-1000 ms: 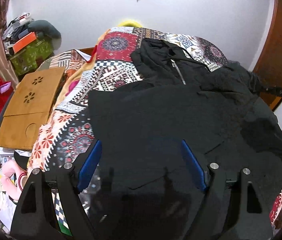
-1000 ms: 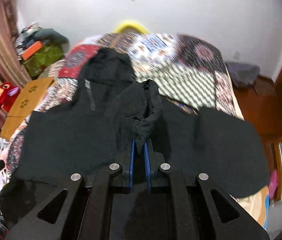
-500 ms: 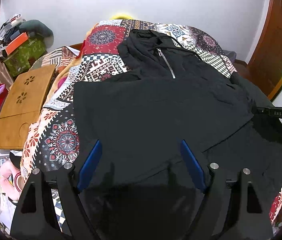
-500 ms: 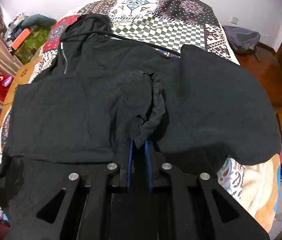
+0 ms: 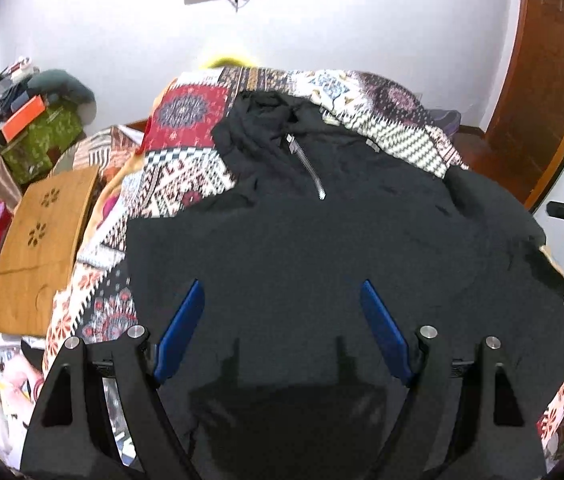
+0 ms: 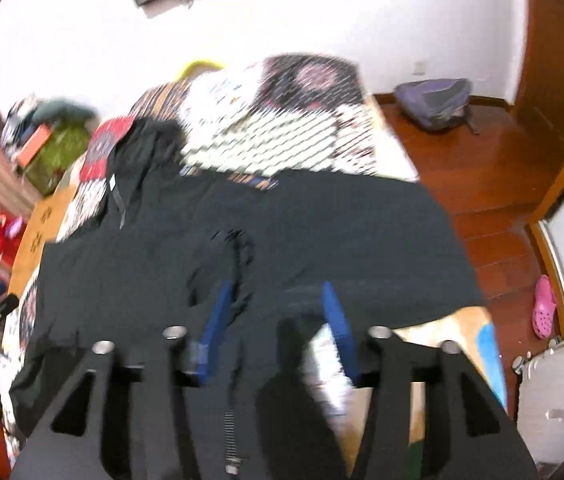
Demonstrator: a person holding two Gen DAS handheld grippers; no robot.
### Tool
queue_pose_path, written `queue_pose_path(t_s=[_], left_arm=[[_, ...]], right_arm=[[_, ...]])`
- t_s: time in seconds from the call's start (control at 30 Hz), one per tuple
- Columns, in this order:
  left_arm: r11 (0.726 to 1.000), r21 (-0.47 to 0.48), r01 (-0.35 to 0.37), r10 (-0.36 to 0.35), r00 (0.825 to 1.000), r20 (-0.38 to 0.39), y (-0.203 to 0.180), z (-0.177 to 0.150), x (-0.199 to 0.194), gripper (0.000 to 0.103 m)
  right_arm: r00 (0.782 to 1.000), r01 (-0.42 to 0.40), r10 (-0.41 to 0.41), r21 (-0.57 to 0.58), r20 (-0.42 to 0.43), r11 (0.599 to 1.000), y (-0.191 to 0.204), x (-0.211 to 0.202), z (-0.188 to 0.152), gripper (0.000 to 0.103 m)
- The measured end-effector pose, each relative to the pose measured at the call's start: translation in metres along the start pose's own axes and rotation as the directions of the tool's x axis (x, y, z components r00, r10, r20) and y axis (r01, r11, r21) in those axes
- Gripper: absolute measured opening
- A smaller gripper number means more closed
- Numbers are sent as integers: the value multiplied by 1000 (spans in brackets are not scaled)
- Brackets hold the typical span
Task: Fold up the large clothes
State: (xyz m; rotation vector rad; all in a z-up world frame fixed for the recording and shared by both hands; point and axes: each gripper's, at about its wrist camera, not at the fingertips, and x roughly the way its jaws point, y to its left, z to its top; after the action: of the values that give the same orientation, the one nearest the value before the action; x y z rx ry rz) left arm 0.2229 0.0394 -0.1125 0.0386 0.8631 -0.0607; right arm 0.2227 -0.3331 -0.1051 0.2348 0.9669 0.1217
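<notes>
Two grippers hang over one black hoodie [image 5: 322,248] spread on the bed [image 5: 185,168]. The left gripper [image 5: 282,324] stands wide and empty above the hoodie's lower body, probably lining up for the next fold. The right gripper [image 6: 275,328] is opening; a bunched cuff [image 6: 237,264] lies by its left pad, at about 11 o'clock from the jaws, no longer pinched, which suggests a sleeve has just been laid across the chest. Out past them, the hood and zipper [image 5: 310,168] lie at 12 o'clock toward the wall. Only the left view shows the zipper sharply; only the right view, though blurred, shows the backpack [image 6: 434,104] on the floor at 1 o'clock.
</notes>
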Motion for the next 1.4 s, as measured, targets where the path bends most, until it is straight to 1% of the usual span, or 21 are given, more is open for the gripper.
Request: queue_pose_path(t_s=[0.03,0.13,0.23,0.33,0.37,0.53,0.67,0.73,0.8,0.87,0.93,1.03,1.07,1.1,1.13,1.17,1.23,1.3,1.4], left_arm=[[1000,4,6,-6,1000,12,-3,4,0,80],[1000,5,23,-23,999,23,-9,12,4,80],[999,8,36,-36,999,18,-15,17,11,80],[999,18,40,-40,999,3,-20,18,21,80],[999,22,41,-41,999,-6,-22,17,26,80],[999,15,42,-41,998,-48,-23,12,47,80],[999,4,35,-35,996,-79,-21,7,61,80],[1000,-3,31,-32,995,-94,-19,5,68,80],[1000,-7,27,-27,994,-106,-19,3,74,80],[1000,-8,28,-29,993,-114,-20,1,78,80],[1000,-6,28,-29,992,-120,-21,0,81,80],[999,-7,33,-33,991,-127,-21,-2,82,80],[999,-11,41,-42,991,-128,-21,-2,81,80],[999,-15,48,-50,991,-125,-20,-2,79,80],[999,-16,51,-53,991,-122,-19,-2,78,80],[999,-17,52,-53,992,-117,-17,-2,75,80],[999,-17,48,-49,993,-107,-14,-1,70,80],[999,-23,44,-46,994,-99,-8,-1,65,80],[999,-33,39,-41,995,-86,1,-2,56,80]], right_arm=[[1000,4,-4,24,4,1000,-9,-2,1,54],[1000,11,-11,129,-3,992,-40,-2,3,54],[999,39,-34,256,-23,966,-75,8,-2,54],[997,39,-14,368,-70,929,-103,30,-9,54],[996,38,-2,411,-88,911,-114,40,-13,54],[987,34,55,536,-148,844,-146,68,-28,54],[984,-7,114,612,-136,791,-164,84,-32,55],[985,-23,125,629,-118,777,-170,88,-32,54],[984,-33,139,662,-108,749,-177,96,-30,55],[985,-41,147,698,-93,715,-185,102,-29,57],[987,-29,133,698,-95,715,-186,104,-25,57],[990,17,83,668,-117,744,-184,104,-19,52],[991,45,49,651,-126,757,-180,102,-17,44],[991,60,30,641,-128,765,-180,99,-16,39],[992,75,6,629,-127,774,-178,96,-13,27],[992,91,-18,618,-124,781,-175,90,-10,20],[993,106,-52,595,-108,797,-170,80,-4,13],[993,117,-85,557,-83,822,-160,65,5,11],[994,108,-106,494,-31,863,-137,45,23,10]])
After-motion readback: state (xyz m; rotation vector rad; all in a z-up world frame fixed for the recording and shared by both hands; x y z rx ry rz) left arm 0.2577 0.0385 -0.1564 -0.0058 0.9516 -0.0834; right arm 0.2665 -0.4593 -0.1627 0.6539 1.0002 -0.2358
